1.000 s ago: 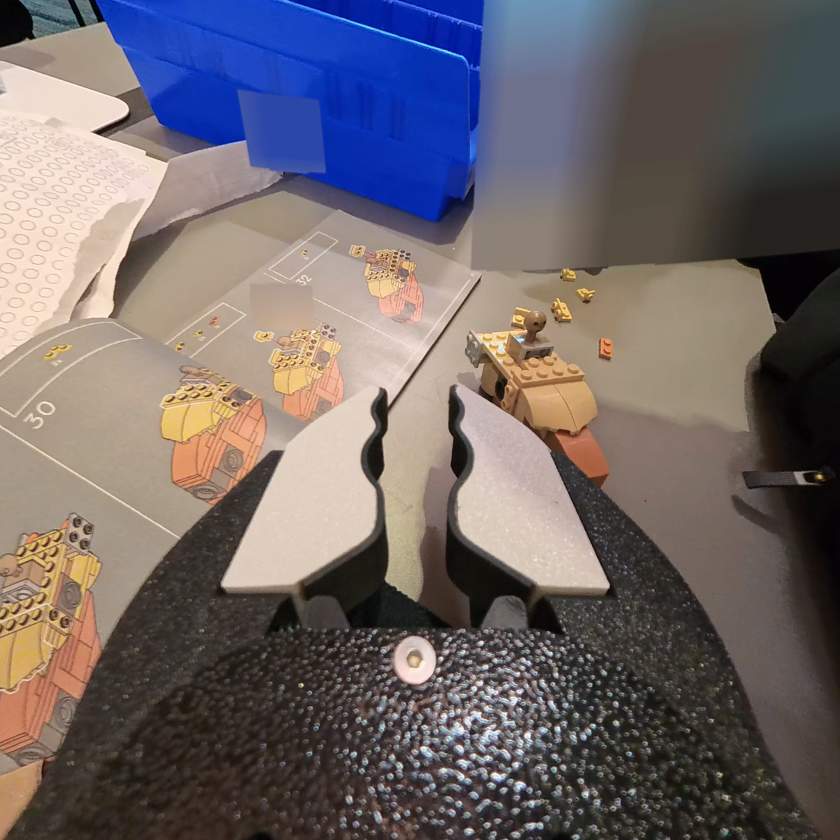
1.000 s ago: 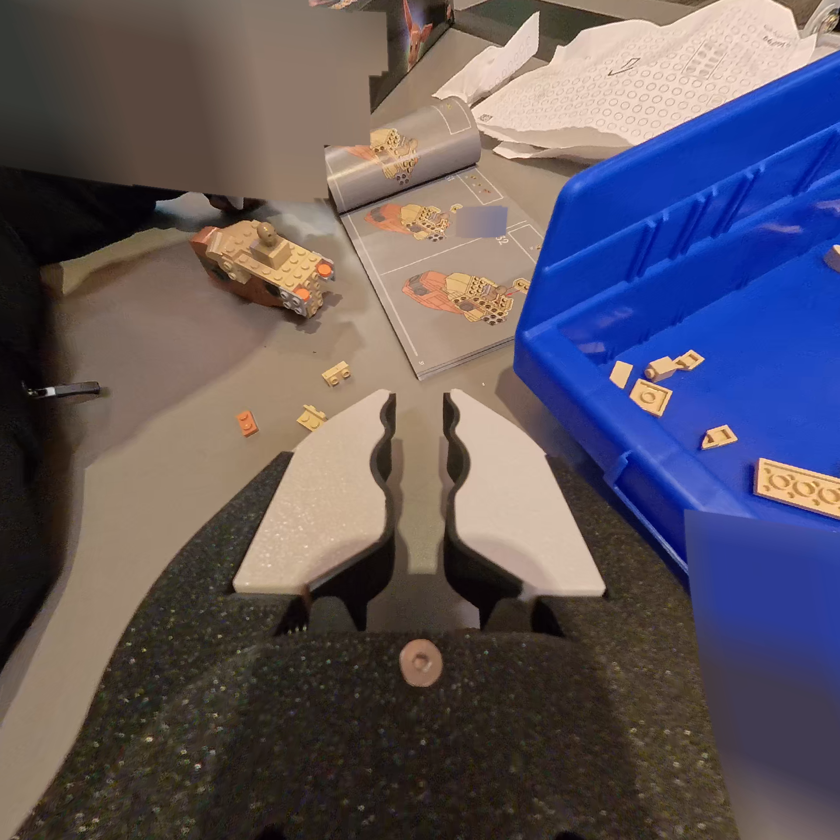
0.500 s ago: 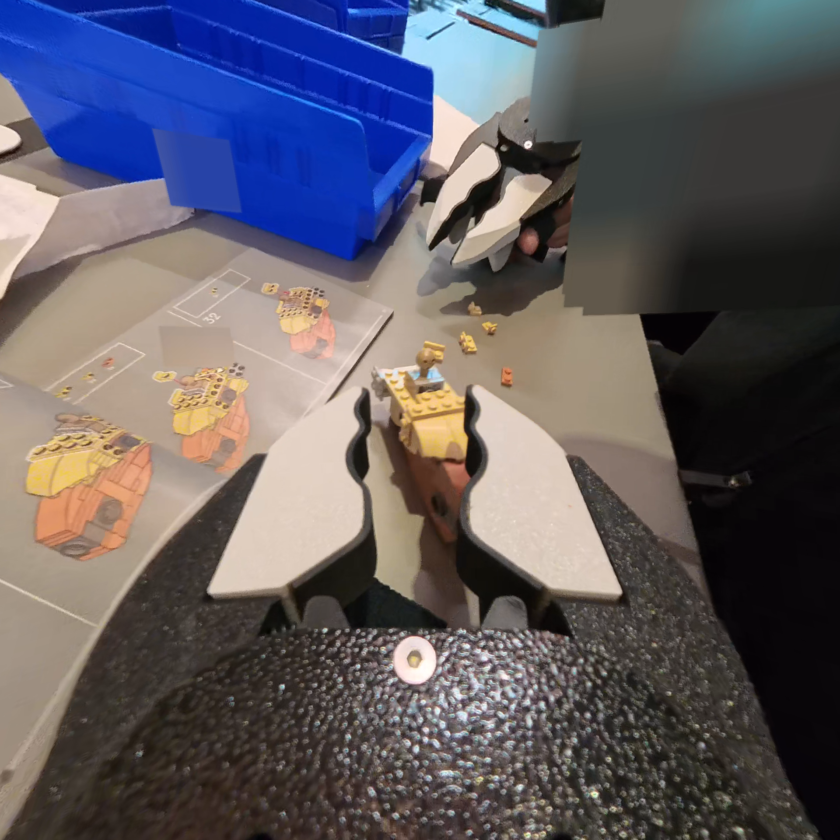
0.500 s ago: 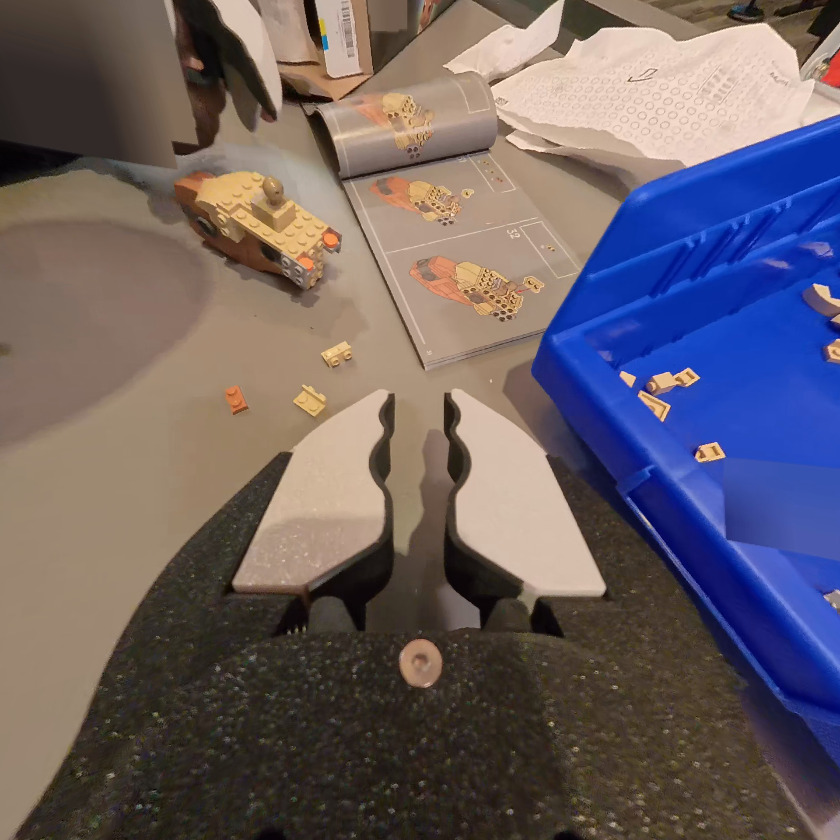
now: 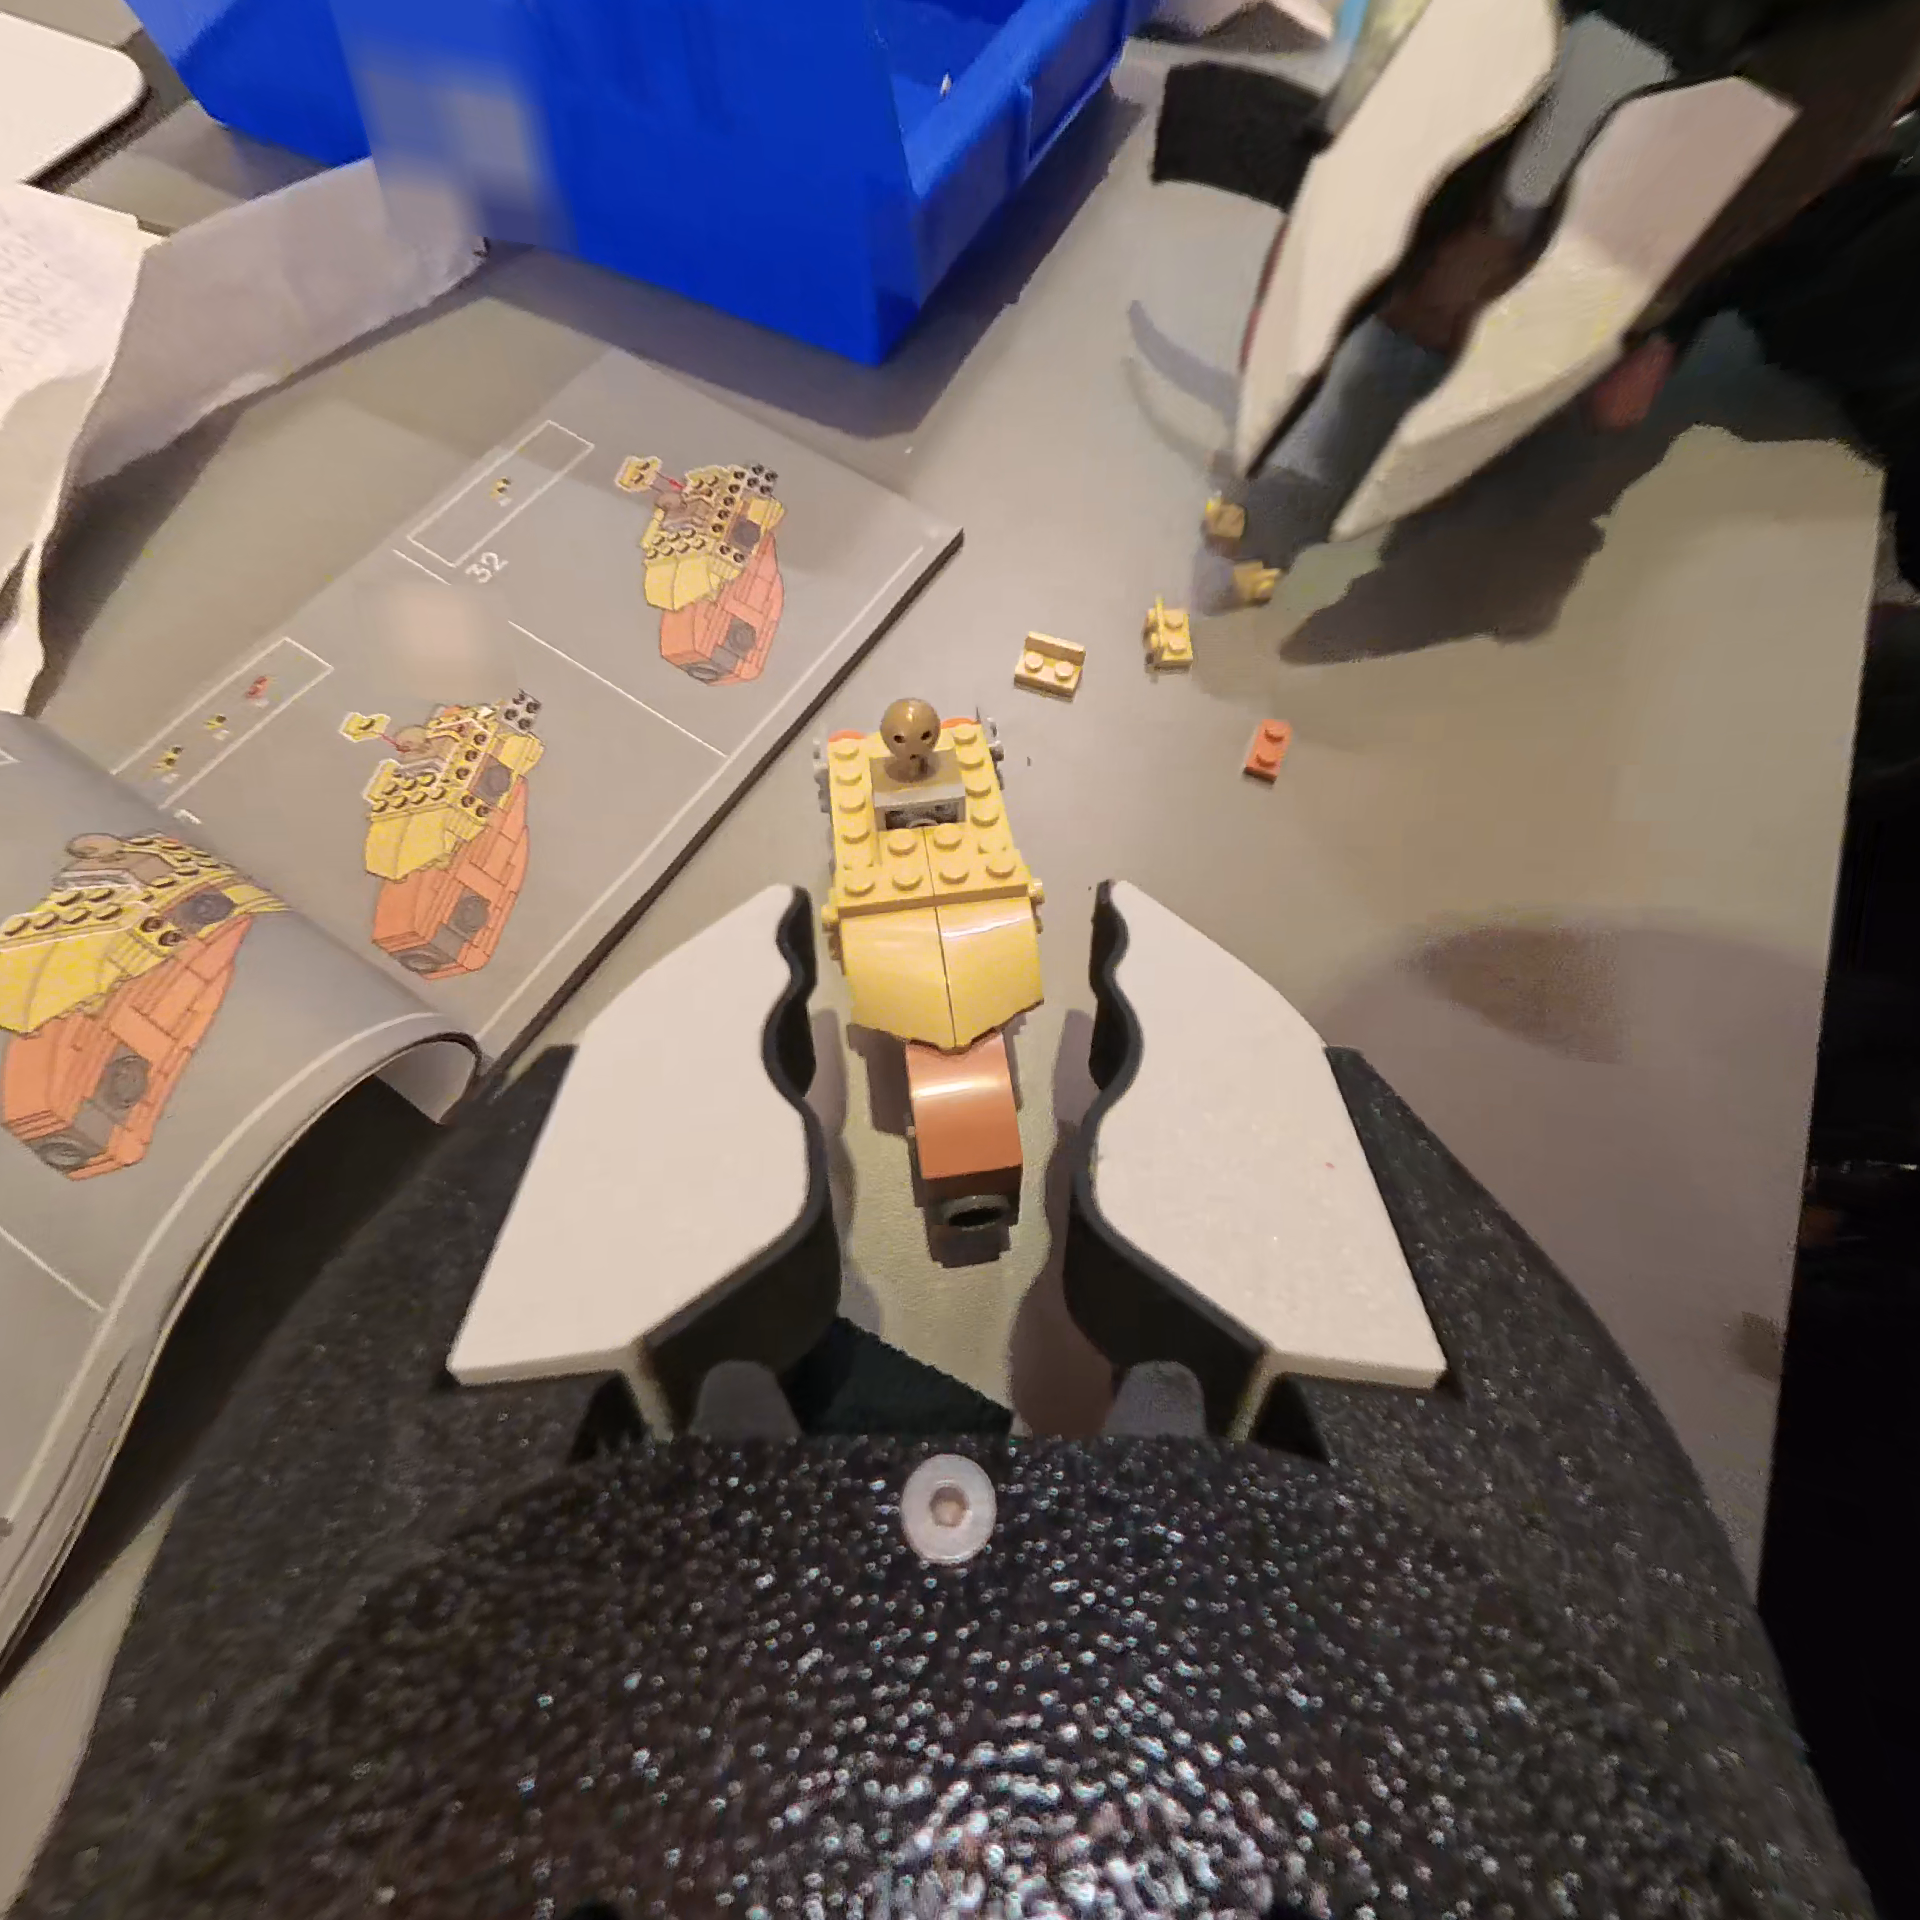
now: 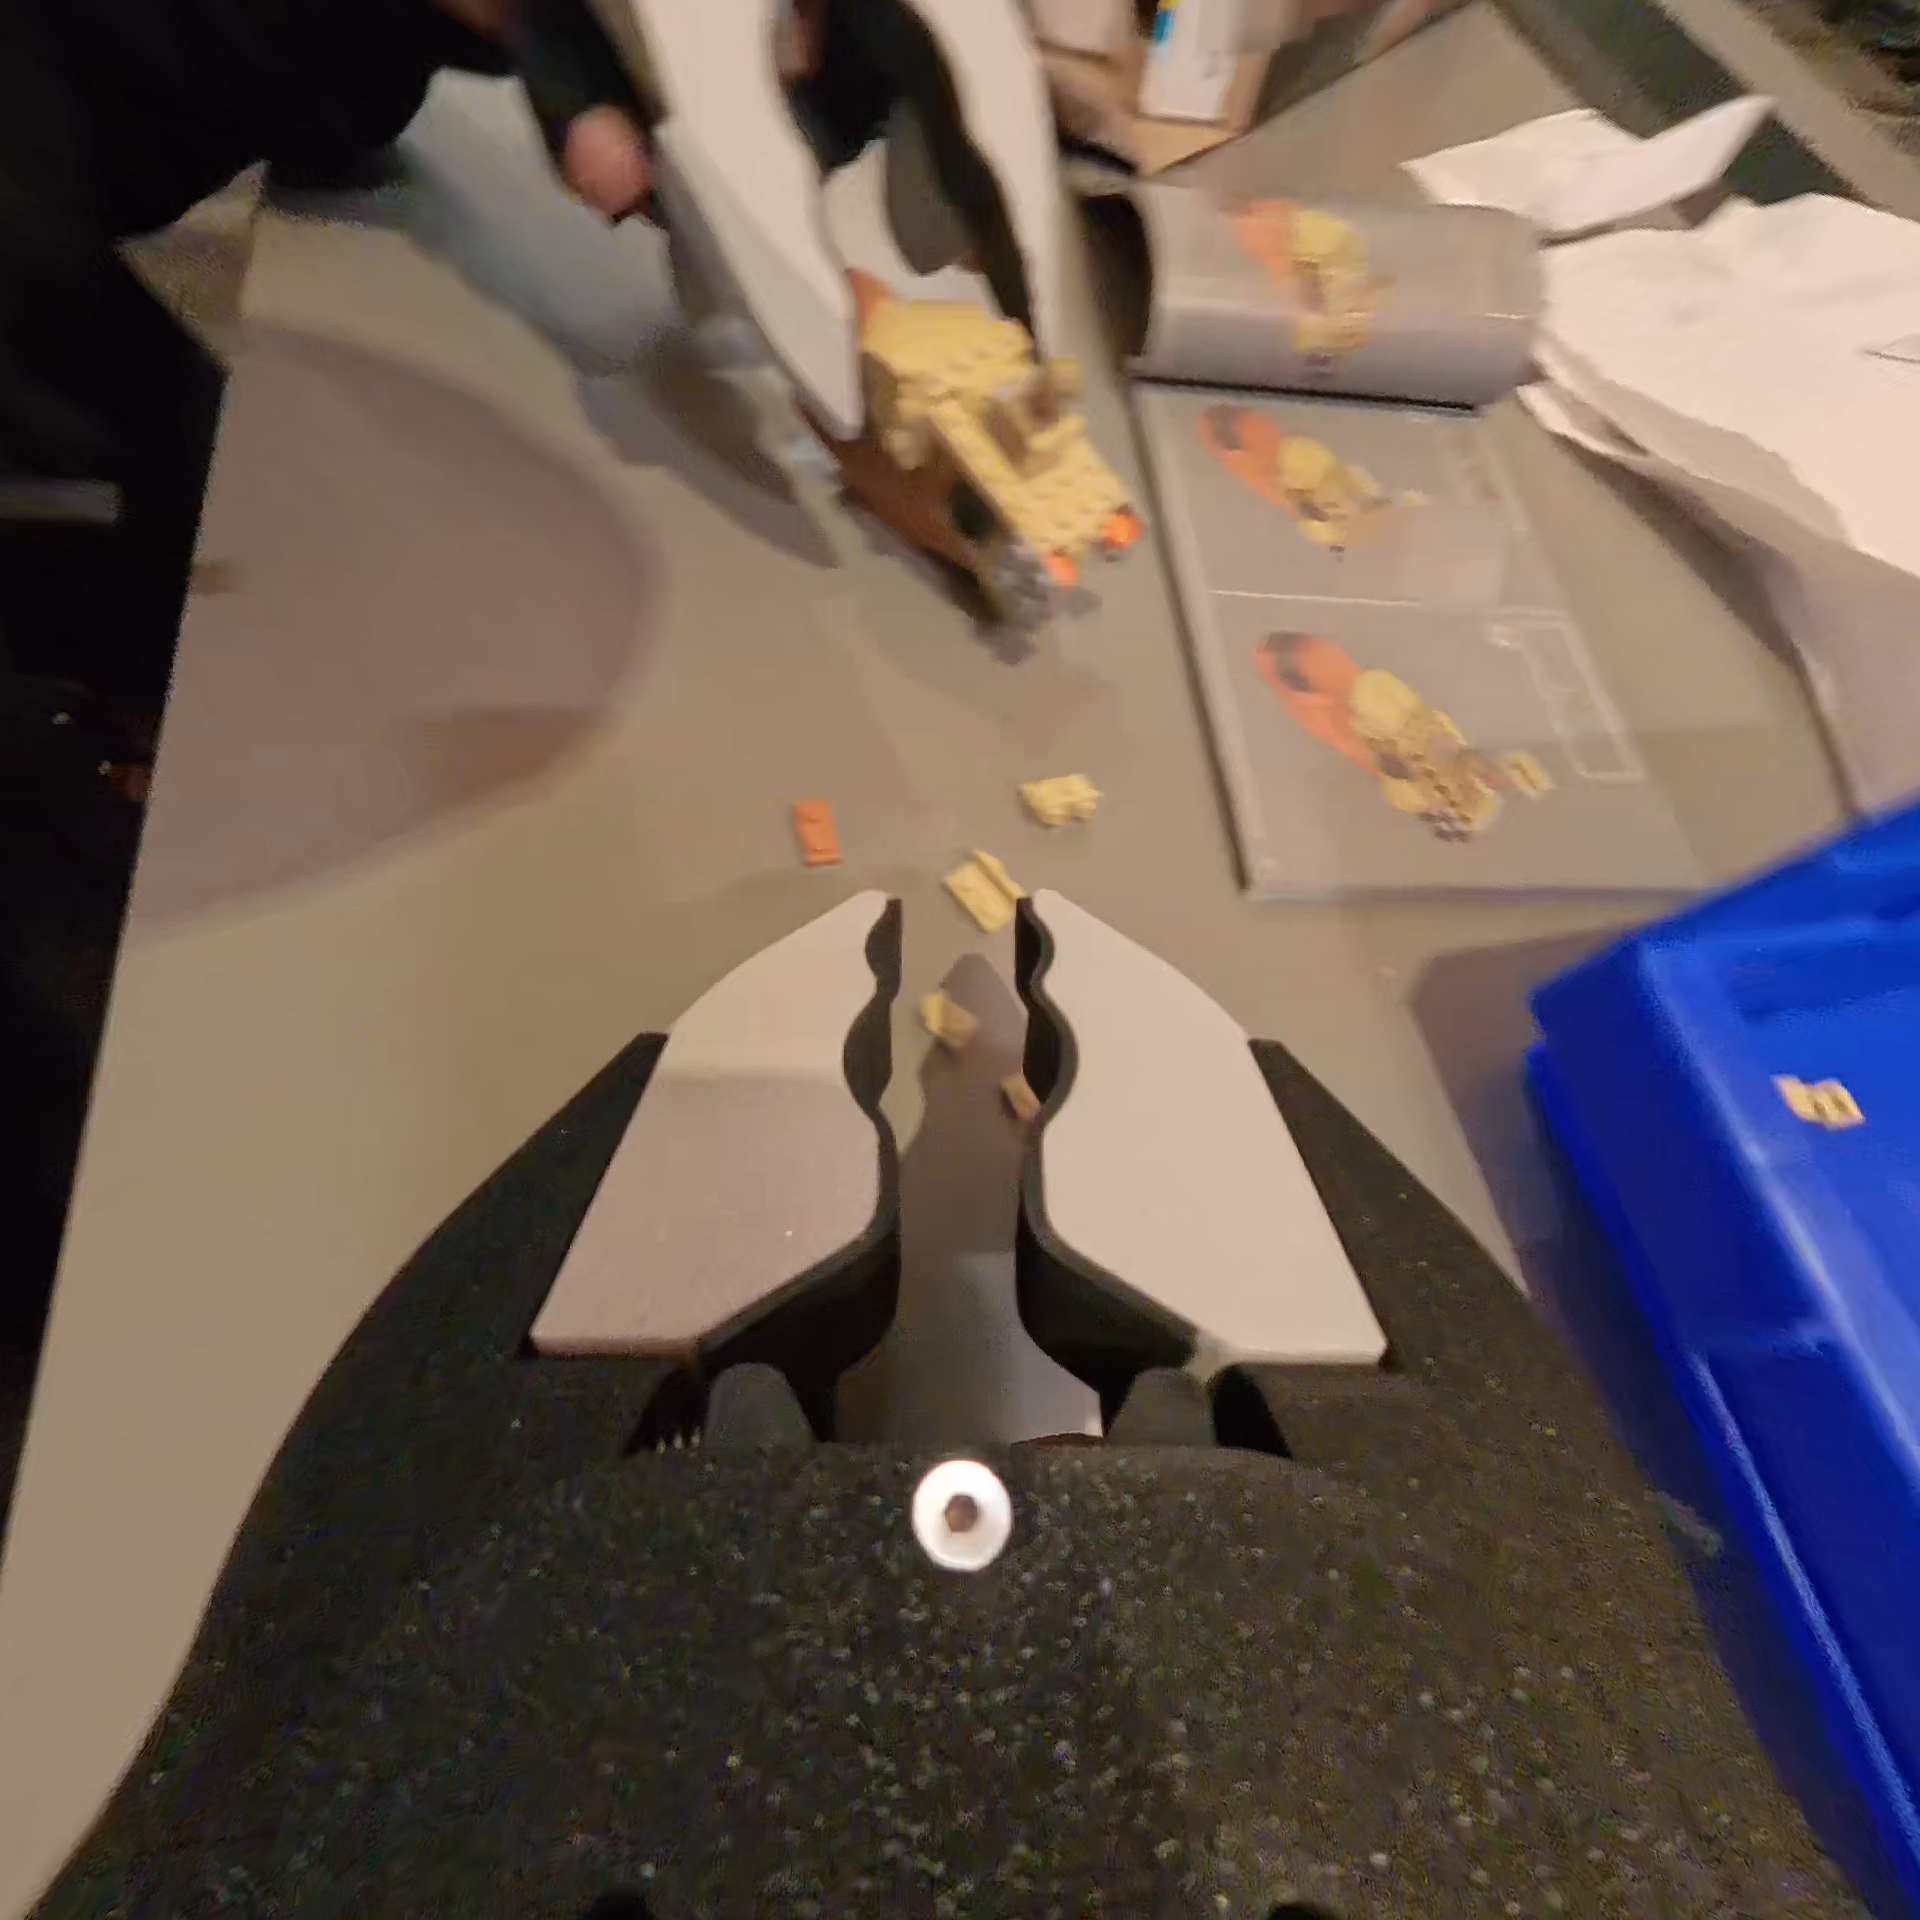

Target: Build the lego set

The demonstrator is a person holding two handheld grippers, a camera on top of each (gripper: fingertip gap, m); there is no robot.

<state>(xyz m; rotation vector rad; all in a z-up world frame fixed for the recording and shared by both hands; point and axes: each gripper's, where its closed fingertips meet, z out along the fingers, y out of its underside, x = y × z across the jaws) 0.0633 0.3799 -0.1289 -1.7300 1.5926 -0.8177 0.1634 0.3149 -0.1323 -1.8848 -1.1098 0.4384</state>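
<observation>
A blue bin [image 6: 1745,1226] sits at about 3 o'clock in the right wrist view, and one small tan piece [image 6: 1816,1101] shows on its floor; the rest of its inside is cut off by the frame. In the left wrist view a blue bin [image 5: 727,156] stands at 12 o'clock, and what lies in it cannot be seen from here. The lego model [image 5: 930,914], tan on top with a brown underside, rests on the grey table [image 5: 1455,831] just right of the open instruction booklet [image 5: 540,707]. In the left wrist view its long axis runs from 6 to 12 o'clock: the brown rounded end with a dark hole points back toward the camera, and the end with the small round knob [image 5: 911,727] points away. The left gripper [image 5: 945,935] is spread wide, a finger on either side of the model's near end, with a visible gap on both sides, so it grips nothing. Loose pieces lie at about 1 o'clock from the model: a few tan ones [image 5: 1051,665] and an orange plate [image 5: 1268,748]. The right gripper [image 6: 958,914] hangs low over these, its jaws parted by a narrow gap, with small tan bits [image 6: 945,1016] on the table seen between them; it holds nothing. This view is blurred.
</observation>
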